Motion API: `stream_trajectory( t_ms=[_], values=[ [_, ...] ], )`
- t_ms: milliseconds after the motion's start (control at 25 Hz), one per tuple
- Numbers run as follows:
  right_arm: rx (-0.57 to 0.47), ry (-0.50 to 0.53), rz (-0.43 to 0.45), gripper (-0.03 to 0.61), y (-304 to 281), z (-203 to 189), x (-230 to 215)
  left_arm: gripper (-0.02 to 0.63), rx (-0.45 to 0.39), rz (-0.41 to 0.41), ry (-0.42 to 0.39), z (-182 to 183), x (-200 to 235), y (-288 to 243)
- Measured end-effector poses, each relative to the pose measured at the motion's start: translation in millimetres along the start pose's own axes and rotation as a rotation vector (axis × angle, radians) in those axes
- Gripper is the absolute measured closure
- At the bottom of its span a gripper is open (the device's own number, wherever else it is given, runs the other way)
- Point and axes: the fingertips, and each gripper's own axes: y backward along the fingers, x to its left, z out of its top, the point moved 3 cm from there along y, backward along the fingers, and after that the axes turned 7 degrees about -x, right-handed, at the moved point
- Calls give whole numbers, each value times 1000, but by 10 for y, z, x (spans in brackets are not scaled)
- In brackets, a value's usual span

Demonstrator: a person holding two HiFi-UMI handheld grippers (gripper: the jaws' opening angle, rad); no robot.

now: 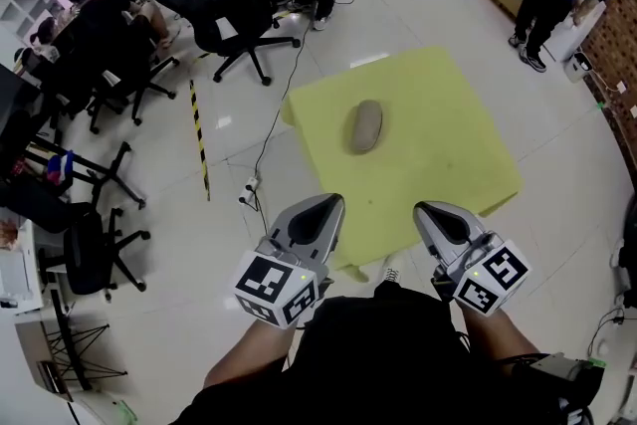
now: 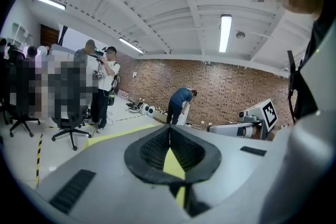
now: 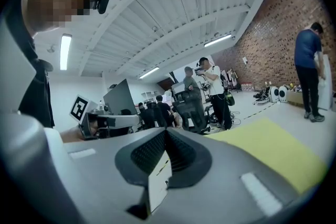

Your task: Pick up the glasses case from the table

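A gray case (image 1: pixel 365 126) lay on a yellow table (image 1: pixel 448 164) on the white floor (image 1: pixel 557 244). The left gripper (image 1: pixel 327 205) and right gripper (image 1: pixel 431 212) were closed, empty.

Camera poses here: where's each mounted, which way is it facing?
Head view: on the person's head, aimed steeply down at the yellow table and glasses case; shows left gripper, right gripper, forearms, torso.
Left gripper view: on the left gripper, looking along its shut jaws toward the brick wall; torso at right.
Right gripper view: on the right gripper, looking along its shut jaws toward office chairs; torso at left.
Shared: all three catch the table; each gripper view sees the other gripper.
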Motion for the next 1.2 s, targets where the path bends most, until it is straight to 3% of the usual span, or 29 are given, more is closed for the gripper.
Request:
stream_trajectory(
  t_ms=[200, 600, 840, 1000, 1200],
  values=[
    [5, -43, 31, 578, -111, 78, -484, 606, 23, 67, -11, -9, 154, -440],
    [33, -115, 106, 578, -193, -157, -970, 606, 73, 181, -43, -346, 331, -935],
    [41, -158, 66, 578, -281, -243, -1294, 606, 160, 220, -90, -550, 509, -1088],
    [56, -165, 42, 578, -333, -315, -1415, 598, 166, 273, -75, -703, 819, -1249],
    [54, -198, -39, 577, -316, -371, -1511, 542, 187, 286, -75, -861, 1248, -1512]
  ],
)
